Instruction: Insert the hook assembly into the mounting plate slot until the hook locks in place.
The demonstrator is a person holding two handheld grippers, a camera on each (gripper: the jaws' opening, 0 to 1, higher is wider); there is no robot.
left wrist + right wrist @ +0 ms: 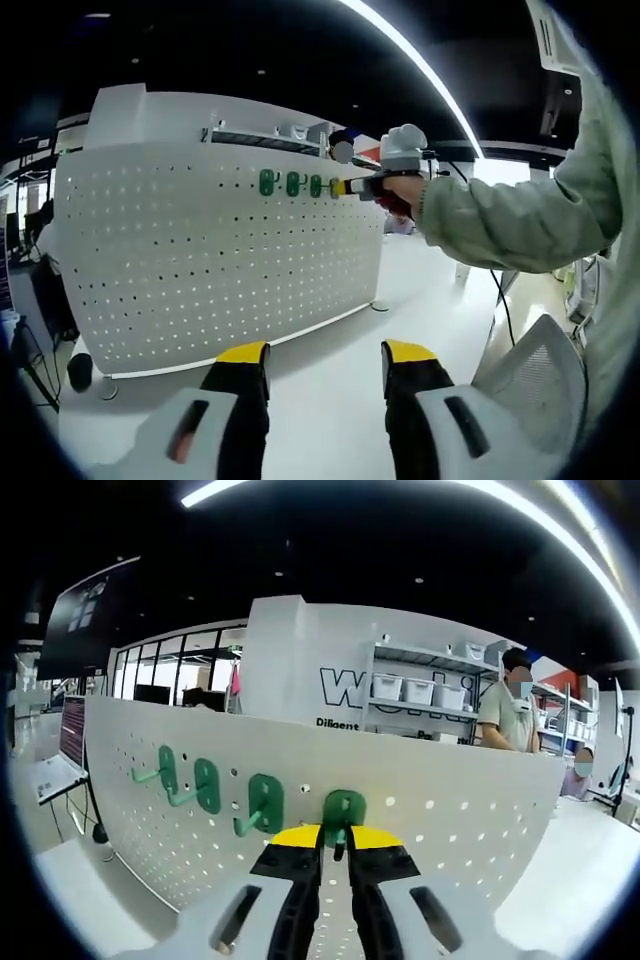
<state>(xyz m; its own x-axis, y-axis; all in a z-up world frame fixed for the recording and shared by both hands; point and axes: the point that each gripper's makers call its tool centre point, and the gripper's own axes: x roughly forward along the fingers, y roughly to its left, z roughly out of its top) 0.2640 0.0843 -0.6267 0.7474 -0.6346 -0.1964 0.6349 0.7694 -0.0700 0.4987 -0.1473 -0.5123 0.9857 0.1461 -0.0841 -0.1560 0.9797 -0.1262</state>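
A white perforated mounting plate stands upright on a white table. Three green hook assemblies sit in a row near its top edge. A fourth green hook assembly lies against the mounting plate, to the right of the other three. My right gripper is shut on its prong, yellow tips close to the board. In the left gripper view the right gripper reaches in from the right at the end of the row. My left gripper hangs open and holds nothing, low and well back from the plate.
The person's hand and pale green sleeve cross the right side. A mesh chair stands at lower right. Behind the plate are shelves with bins and another person. A laptop sits at far left.
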